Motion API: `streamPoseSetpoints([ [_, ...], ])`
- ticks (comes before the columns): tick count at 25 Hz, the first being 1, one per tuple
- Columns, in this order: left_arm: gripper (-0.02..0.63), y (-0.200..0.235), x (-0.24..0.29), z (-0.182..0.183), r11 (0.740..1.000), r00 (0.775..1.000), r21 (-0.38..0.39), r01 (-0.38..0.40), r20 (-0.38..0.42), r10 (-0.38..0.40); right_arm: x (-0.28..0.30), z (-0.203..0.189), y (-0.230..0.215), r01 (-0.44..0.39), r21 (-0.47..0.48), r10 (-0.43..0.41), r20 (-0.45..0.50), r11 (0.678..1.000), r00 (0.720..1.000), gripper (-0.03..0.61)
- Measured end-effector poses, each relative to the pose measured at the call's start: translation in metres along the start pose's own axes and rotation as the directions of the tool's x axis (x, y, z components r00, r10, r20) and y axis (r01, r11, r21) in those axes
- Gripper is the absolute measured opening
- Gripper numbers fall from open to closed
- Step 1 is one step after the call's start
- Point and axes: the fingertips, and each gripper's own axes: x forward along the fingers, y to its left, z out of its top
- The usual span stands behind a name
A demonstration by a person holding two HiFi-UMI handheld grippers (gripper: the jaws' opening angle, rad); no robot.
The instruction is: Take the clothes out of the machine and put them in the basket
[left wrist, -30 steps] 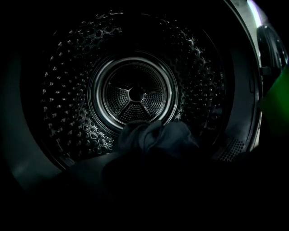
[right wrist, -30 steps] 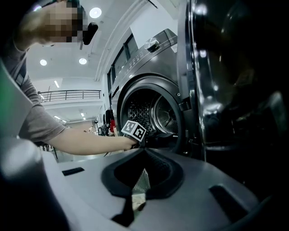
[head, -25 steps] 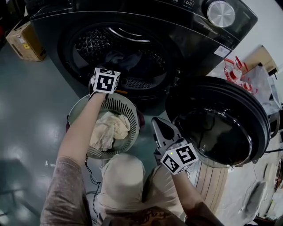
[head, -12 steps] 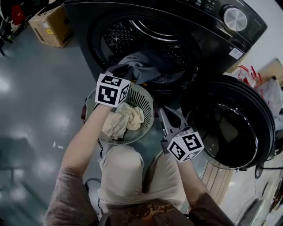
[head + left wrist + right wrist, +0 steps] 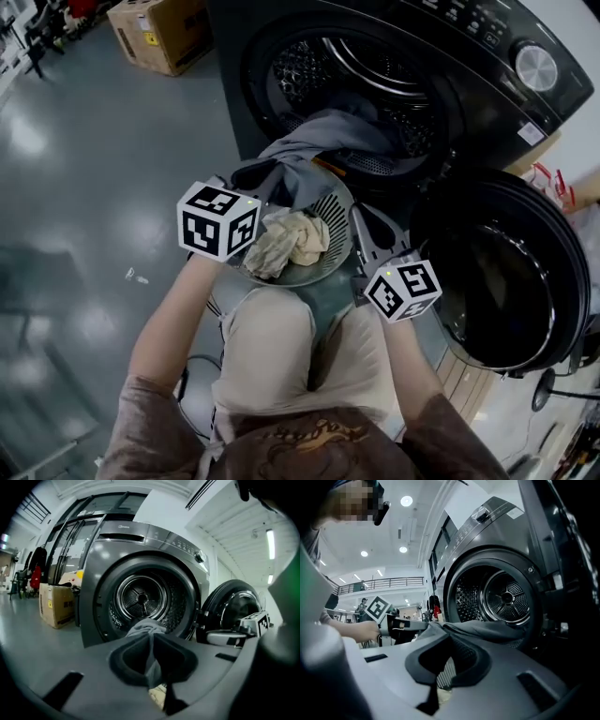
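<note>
Clothes: I count two pieces, one grey and one cream; each has its own line below.
Machine (image 5: 487, 56): dark front-loader filling the top of my head view, with the drum (image 5: 361, 66) mouth wide open.
Door (image 5: 511, 272): swung fully open to the right of the mouth, its glass bowl facing up at me.
Cardboard box (image 5: 159, 33): on the floor (image 5: 84, 187) to the left of the machine, well apart from the work.
Basket (image 5: 336, 208): round and slatted, standing on the floor just in front of the drum mouth, between the machine and the person's knees (image 5: 267, 328).
Grey garment (image 5: 328, 141): partly out. One end lies over the drum lip, and the rest stretches above the basket's far rim to my left gripper (image 5: 151, 641).
Cream cloth (image 5: 295, 239): crumpled inside the basket.
Left gripper: at the basket's left rim, jaws clenched on a fold of the grey garment, which runs from between the pads back to the drum.
Right gripper (image 5: 443, 667): beside the basket's right rim, between basket and door, pointing at the machine. From its own view the tips look pressed together with nothing between them; only basket slats and cream cloth show past them.
</note>
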Motion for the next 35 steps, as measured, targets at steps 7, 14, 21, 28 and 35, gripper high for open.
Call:
streamPoseSetpoints([
  [7,0.037,-0.007,-0.026,-0.019,0.999,0.998,0.017,0.028,-0.063,-0.027,0.011,-0.006,0.009,-0.034,0.011,0.034,-0.007,0.999,0.999,-0.003],
  [14,0.230,-0.023,-0.004,-0.035,0.996,0.993,-0.012,0.085,-0.077,-0.086,0.006,-0.005,0.003,-0.024,0.014,0.024,-0.004,1.000,1.000,-0.003],
  [21,0.346,-0.026,0.065,-0.024,0.989,0.989,0.065,0.129,-0.083,-0.124,-0.007,-0.005,-0.007,0.015,0.013,-0.015,-0.008,1.000,1.000,-0.003],
  [28,0.407,-0.027,0.165,-0.012,0.975,0.981,0.146,0.166,-0.125,-0.148,-0.021,-0.004,-0.022,0.080,0.006,-0.080,-0.011,0.997,0.997,-0.003],
  [35,0.430,-0.027,0.248,-0.012,0.956,0.969,0.220,0.193,-0.198,-0.149,-0.036,-0.009,-0.041,0.159,0.014,-0.159,-0.027,0.987,0.987,-0.003],
])
